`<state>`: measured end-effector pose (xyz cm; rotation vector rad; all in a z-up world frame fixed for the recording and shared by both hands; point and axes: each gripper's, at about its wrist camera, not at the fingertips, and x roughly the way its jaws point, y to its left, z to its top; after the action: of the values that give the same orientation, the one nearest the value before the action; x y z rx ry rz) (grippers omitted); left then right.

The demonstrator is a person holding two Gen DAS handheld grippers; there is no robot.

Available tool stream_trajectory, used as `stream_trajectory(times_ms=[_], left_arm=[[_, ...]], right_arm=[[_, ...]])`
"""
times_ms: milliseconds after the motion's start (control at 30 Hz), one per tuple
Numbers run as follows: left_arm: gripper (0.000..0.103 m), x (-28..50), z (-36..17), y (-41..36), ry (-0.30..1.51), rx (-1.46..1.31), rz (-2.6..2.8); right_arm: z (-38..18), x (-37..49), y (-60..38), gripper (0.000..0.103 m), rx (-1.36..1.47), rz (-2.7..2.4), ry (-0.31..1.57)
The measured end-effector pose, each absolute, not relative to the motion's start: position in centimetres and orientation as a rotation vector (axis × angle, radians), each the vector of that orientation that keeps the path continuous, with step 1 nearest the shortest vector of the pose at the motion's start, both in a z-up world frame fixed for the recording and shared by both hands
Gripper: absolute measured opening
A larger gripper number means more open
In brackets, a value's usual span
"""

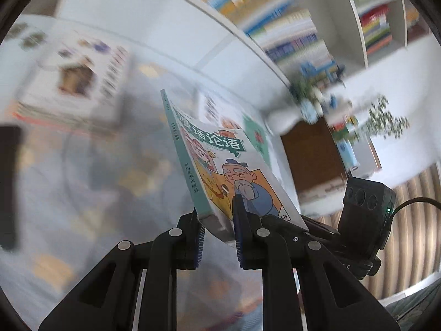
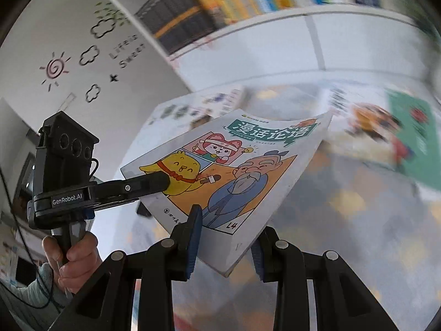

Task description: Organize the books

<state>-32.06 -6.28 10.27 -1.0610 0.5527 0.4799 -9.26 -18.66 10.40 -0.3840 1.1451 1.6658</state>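
A thin picture book (image 1: 237, 165) with a teal spine and a cartoon old man on its cover is lifted off the surface. My left gripper (image 1: 217, 209) is shut on its lower spine edge, one pad on the cover and one behind. In the right wrist view the same book (image 2: 248, 165) lies flat, tilted up to the right. My right gripper (image 2: 227, 229) is shut on its near corner, one pad on the cover and one underneath. The left gripper (image 2: 154, 193), held by a hand (image 2: 74, 253), pinches the book's left edge there. The right gripper's black body (image 1: 363, 209) shows beside the book.
A white bookshelf (image 1: 355, 35) full of colourful books runs along the back. A stack of books (image 1: 69, 91) lies at the left and a teal-covered book (image 2: 410, 132) at the right on a blurred patterned surface. A brown piece of furniture (image 1: 311, 157) and plants (image 1: 386, 121) stand further right.
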Motion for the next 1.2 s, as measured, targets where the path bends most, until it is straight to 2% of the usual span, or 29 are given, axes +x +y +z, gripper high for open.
stream_trajectory(times_ms=[267, 567, 833, 1067, 1200], left_arm=[[0.016, -38.5, 8.4, 3.3, 0.498, -1.046, 0.615], [0.017, -40.4, 3.1, 10.1, 0.489, -1.121, 0.629], [0.016, -40.8, 0.0, 12.5, 0.498, -1.167, 0.668], [0.015, -44.4, -1.0, 11.5, 0.520, -1.166, 0.772], [0.015, -46.2, -0.5, 10.3, 0.543, -1.159, 0.832]], right_arm=[[8.6, -16.1, -5.9, 0.032, -0.421, 1.754, 1.151], [4.6, -16.8, 2.6, 0.033, -0.455, 1.729, 1.245], [1.5, -16.7, 5.7, 0.033, -0.482, 1.686, 1.308], [0.3, -17.1, 5.9, 0.033, -0.501, 1.690, 1.352], [0.4, -16.7, 5.1, 0.038, -0.494, 1.684, 1.412]])
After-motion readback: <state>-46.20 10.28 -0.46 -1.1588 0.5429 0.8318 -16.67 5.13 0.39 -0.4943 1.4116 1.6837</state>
